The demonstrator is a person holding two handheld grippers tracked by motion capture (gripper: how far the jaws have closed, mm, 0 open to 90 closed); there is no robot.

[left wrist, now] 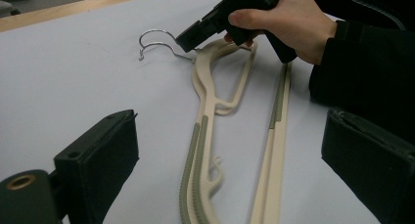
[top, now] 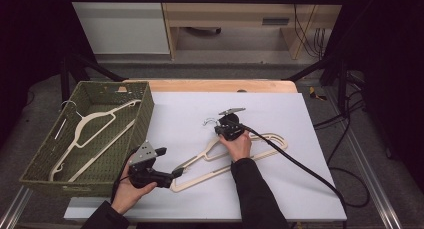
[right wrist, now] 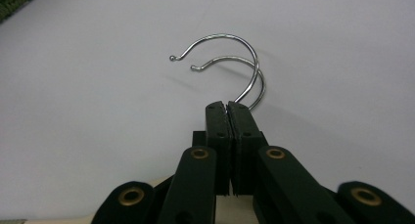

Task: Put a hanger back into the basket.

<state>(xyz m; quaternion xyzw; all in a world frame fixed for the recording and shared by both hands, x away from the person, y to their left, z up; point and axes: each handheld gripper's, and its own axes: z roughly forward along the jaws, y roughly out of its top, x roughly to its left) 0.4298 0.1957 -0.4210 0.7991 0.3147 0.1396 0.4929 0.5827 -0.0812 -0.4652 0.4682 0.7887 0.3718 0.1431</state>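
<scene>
Right gripper view has the right gripper (right wrist: 228, 109) with its jaws pressed together on the wire stems of 2 metal hooks (right wrist: 230, 53), whose curls rise just beyond the fingertips over the pale table sheet (right wrist: 342, 48). In the high view the same gripper (top: 226, 125) sits at the neck of the 2 cream hangers (top: 235, 156), which lie stacked flat on the sheet and stretch back from its fingers toward the left gripper (top: 176, 172).

Left gripper view shows that gripper's pads (left wrist: 103, 160) spread wide with nothing between them; the hanger arms (left wrist: 200, 150) run out between and ahead of them, not yet touched. In the high view its tips lie right at the hangers' near end.

The step in hand looks like gripping the pair for a lift. Next, the left jaws probably need to close on the near arms, so that both hands can carry the hangers level.

Well beyond the left gripper's far side stands a green woven basket (top: 142, 116); inside it lies 1 more cream hanger (top: 87, 134), flat, hook toward the far corner.
</scene>
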